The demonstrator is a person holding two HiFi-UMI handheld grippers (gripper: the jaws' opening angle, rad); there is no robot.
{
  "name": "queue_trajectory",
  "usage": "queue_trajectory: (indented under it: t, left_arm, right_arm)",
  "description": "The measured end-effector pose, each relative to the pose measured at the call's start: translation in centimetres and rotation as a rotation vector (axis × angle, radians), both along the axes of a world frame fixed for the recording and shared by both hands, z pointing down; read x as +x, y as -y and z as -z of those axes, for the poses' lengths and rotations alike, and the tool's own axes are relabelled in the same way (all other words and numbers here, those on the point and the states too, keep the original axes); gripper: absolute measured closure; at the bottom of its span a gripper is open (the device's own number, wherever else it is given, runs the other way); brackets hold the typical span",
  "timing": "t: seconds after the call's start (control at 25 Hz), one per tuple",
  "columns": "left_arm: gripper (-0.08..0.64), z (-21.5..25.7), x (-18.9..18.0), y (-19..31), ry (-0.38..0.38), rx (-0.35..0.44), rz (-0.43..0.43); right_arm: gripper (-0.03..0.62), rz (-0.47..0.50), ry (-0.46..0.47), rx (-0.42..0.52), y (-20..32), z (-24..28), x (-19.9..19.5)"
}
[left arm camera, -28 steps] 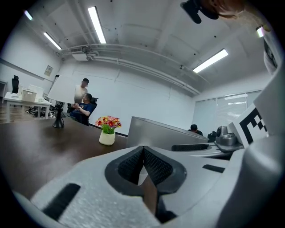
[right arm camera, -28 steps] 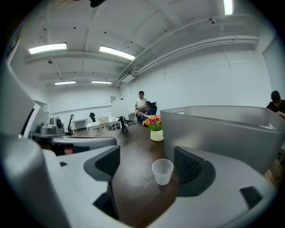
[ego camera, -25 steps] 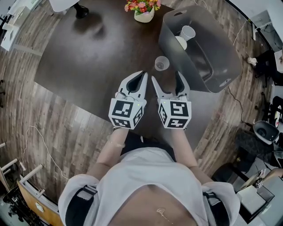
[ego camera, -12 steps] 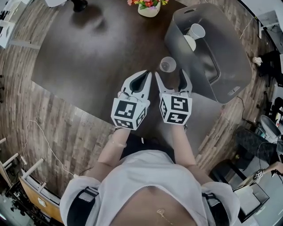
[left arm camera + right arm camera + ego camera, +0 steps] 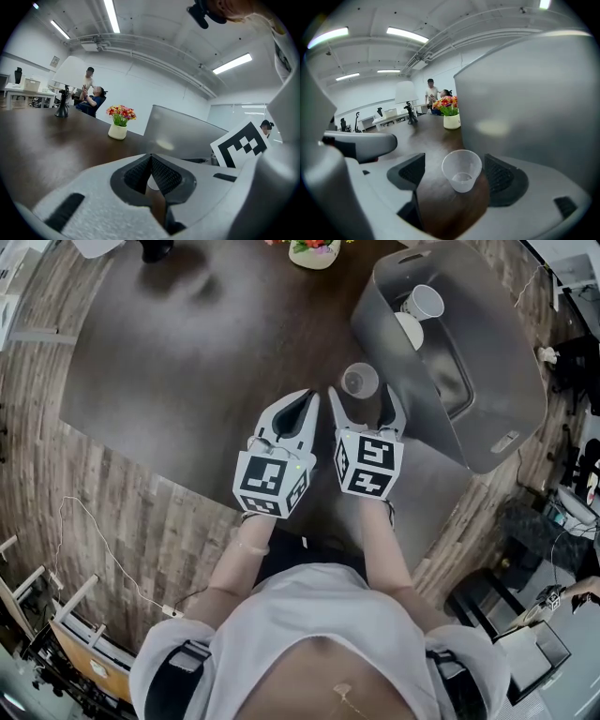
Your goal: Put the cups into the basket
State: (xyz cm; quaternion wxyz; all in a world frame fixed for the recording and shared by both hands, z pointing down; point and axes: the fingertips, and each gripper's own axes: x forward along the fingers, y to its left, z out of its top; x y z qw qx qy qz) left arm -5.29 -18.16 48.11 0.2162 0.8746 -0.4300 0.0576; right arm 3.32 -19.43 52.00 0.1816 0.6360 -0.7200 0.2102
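Your right gripper [image 5: 362, 401] has its jaws spread wide. The small clear plastic cup [image 5: 359, 381] stands upright on the dark brown table [image 5: 206, 352] at its 12 o'clock. From the head view the cup seems to sit just at the fingertips. The right gripper view settles it: the cup [image 5: 461, 169] stands between the two black ribbed pads. It is nearer the pad at 3 o'clock, with a sliver of table showing on each side, so nothing is pinched.

Your left gripper [image 5: 302, 401] sits just beside the right one, at its 9 o'clock. Its jaws are pressed together. The left gripper view shows the ribbed pads meeting tip to tip with nothing held between them.

The large grey plastic basket [image 5: 497, 362] lies at 1 to 2 o'clock from the right gripper, close to the clear cup. Only the head view looks into it. Two white cups [image 5: 424, 302] lie at its far end. The gripper views show only its blank grey outer wall [image 5: 525, 103], which fills the 3 o'clock side of the right gripper view.

The white pot of red and yellow flowers [image 5: 314, 251] is cropped at 12 o'clock in the head view. The left gripper view shows it whole [image 5: 118, 124], standing on the table. That view also takes in people [image 5: 91, 93] in the room behind it.
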Motion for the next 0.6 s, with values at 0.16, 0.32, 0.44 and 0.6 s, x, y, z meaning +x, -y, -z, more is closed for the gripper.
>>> queue_trajectory:
  t: [0.16, 0.32, 0.44, 0.6]
  left_arm:
    - [0.549, -0.3, -0.2, 0.8, 0.0, -0.009, 0.007]
    - [0.549, -0.9, -0.6, 1.2, 0.006, -0.016, 0.023]
    - [0.549, -1.3, -0.8, 1.4, 0.006, -0.022, 0.03]
    - [0.549, -1.8, -1.0, 1.8, 0.005, -0.032, 0.026]
  right_arm:
    - [0.219, -0.03, -0.006, -0.017, 0.7, -0.5, 0.4]
    - [0.219, -0.048, -0.014, -0.052, 1.1, -1.6, 0.9]
    - [0.219, -0.065, -0.016, -0.059, 1.2, -1.9, 1.3]
    - [0.219, -0.068, -0.031, -0.074, 1.7, -2.5, 1.2]
